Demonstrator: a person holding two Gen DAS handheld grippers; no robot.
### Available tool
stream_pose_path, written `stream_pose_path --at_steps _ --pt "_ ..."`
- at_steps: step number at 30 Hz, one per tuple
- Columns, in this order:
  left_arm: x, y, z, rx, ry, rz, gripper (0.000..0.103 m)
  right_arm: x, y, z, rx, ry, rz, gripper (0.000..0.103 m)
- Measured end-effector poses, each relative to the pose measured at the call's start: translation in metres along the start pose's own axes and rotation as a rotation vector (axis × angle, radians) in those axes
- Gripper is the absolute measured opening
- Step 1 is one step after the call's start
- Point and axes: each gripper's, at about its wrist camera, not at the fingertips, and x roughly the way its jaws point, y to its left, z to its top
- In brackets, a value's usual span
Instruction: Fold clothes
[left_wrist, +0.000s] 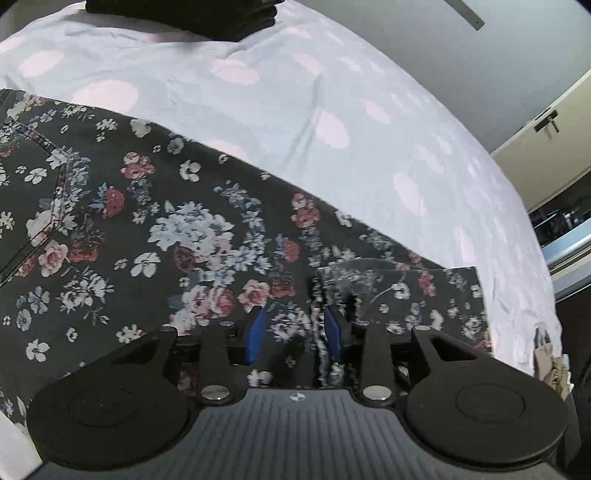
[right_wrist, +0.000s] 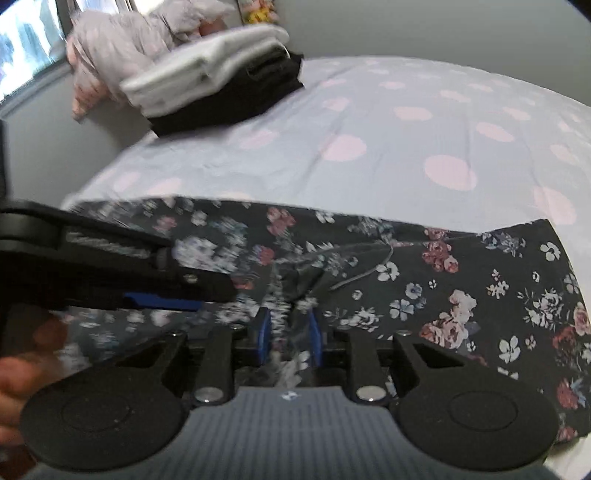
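Both tools, left (left_wrist: 295, 332) and right (right_wrist: 290, 332), pinched the soft, light floral garment (left_wrist: 155, 229) at its near hem, on the bed (left_wrist: 332, 92).

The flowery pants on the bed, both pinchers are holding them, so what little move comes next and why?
Probably lift both together and carry the pinched end toward the far end. The left gripper and right gripper each have flowery pants fabric bunched between their fingers, while the rest lies flat on the dotted sheet.
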Motion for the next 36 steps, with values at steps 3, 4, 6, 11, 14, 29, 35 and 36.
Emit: stream_pose_path --at_steps 3,4,6,11,14,29,35,36 --pt "0.002 0.003 0.001 -0.007 -0.004 0.003 0.04 0.011 -0.004 0.001 0.039 0.022 0.013 0.009" --pt "0.001 0.004 0.002 -0.009 -0.01 0.003 0.04 0.011 -0.007 0.002 0.065 0.013 0.032 0.008" --pt "-0.001 0.005 0.002 -0.015 -0.022 -0.01 0.04 0.0 -0.006 0.005 0.065 -0.057 0.05 0.008" --pt "-0.002 0.005 0.004 -0.021 -0.023 -0.039 0.04 0.01 -0.004 0.01 0.088 -0.046 0.078 0.008" --pt "0.0 0.003 0.005 -0.019 -0.019 -0.049 0.04 0.022 -0.001 0.005 0.072 0.007 0.062 0.012" --pt "0.033 -0.016 -0.008 0.013 0.121 -0.123 0.054 -0.036 -0.027 -0.007 0.1 -0.073 -0.229 0.031" --pt "0.039 -0.009 -0.01 -0.025 0.14 -0.139 0.05 -0.027 -0.022 -0.015 0.061 -0.058 -0.252 0.031" --pt "0.04 -0.011 -0.011 -0.017 0.139 -0.135 0.047 -0.022 -0.022 -0.012 0.071 -0.052 -0.247 0.031"
